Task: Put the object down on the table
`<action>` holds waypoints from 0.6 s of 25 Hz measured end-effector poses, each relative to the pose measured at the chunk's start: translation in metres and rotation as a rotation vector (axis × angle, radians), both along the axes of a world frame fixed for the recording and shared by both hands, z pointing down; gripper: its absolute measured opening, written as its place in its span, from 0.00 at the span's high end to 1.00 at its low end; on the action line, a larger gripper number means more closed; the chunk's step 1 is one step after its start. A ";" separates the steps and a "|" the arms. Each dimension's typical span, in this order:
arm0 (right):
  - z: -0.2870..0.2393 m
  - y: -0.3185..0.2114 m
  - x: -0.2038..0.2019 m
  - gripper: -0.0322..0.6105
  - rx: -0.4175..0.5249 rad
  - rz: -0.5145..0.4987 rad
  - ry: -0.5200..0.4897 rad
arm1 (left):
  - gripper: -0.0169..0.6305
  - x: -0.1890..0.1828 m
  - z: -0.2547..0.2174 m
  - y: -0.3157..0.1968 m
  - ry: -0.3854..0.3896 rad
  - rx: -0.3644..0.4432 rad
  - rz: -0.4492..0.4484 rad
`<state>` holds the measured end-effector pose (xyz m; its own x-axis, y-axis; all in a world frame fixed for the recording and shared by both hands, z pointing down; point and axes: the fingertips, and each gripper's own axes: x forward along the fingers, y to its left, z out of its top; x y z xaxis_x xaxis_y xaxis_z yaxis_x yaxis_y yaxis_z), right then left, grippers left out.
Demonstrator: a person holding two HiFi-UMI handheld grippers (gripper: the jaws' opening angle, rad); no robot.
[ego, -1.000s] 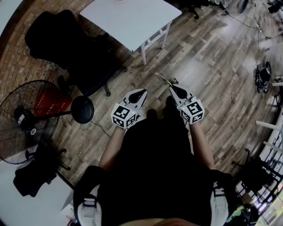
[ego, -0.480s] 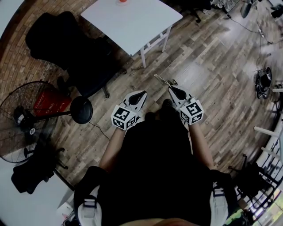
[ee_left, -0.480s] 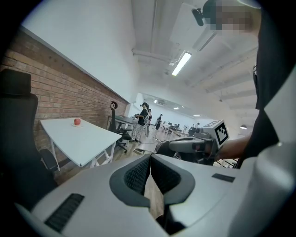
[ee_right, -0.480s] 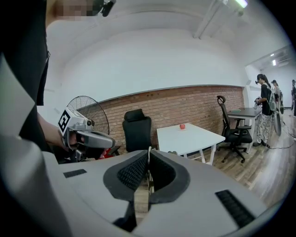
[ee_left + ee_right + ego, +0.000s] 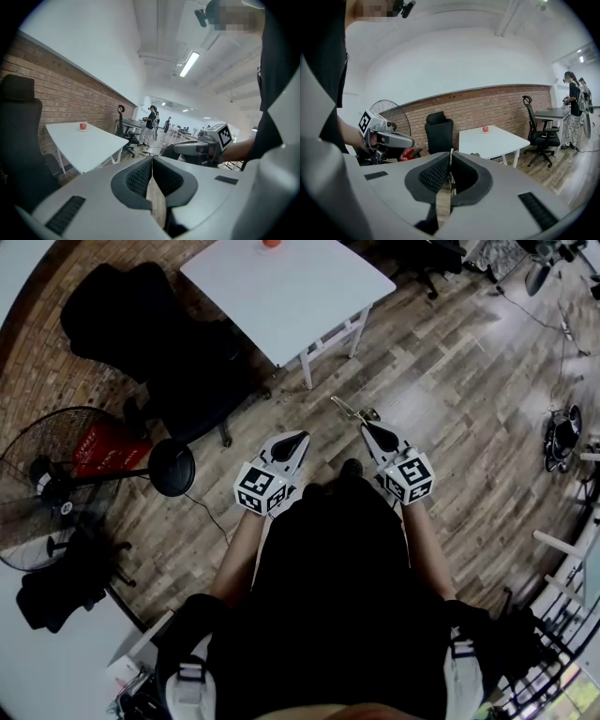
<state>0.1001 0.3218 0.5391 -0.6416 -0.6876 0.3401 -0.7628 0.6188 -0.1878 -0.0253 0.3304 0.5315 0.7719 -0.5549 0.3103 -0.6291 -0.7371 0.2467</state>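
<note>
- The right gripper [image 5: 364,425] had its jaws pressed together on a thin metal object [image 5: 347,410], which stuck out past the fingertips toward the table.
- In the right gripper view the ribbed pads met along a narrow line, with only a sliver of the held object showing between them.
- The object hung over the wooden floor [image 5: 441,362], in front of the person and well apart from the table, so it was not yet set down.
- The left gripper [image 5: 300,437] was closed and empty: in the left gripper view its two pads touched at the tip, with only floor showing in the slit below.
- Both grippers were held side by side in front of the person's body, pointing forward and slightly down, the marker cube of each nearest the wrist.
- The white table [image 5: 281,296] stood ahead and a little to the left, on white legs, with its near corner toward the person.
- A small red round thing [image 5: 271,243] sat on the far part of the tabletop; the rest of the top was bare.
- A black office chair [image 5: 141,334] stood just beside the table's left side, against a brick wall [image 5: 497,101].
- A standing fan [image 5: 47,493] was on the floor to the person's left, with a red item [image 5: 103,451] near it.
- Other people [image 5: 152,117] stood far off across the room, near more desks and chairs.
</note>
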 end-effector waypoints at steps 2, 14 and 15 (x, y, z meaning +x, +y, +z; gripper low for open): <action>0.001 -0.008 0.005 0.94 0.000 -0.020 -0.001 | 0.94 0.005 -0.001 -0.003 -0.005 -0.002 -0.018; 0.006 -0.033 0.023 0.94 -0.013 -0.132 -0.026 | 0.94 0.025 0.004 -0.017 -0.045 -0.025 -0.125; 0.007 -0.036 0.026 0.94 -0.012 -0.140 -0.022 | 0.94 0.029 0.004 -0.021 -0.044 -0.023 -0.130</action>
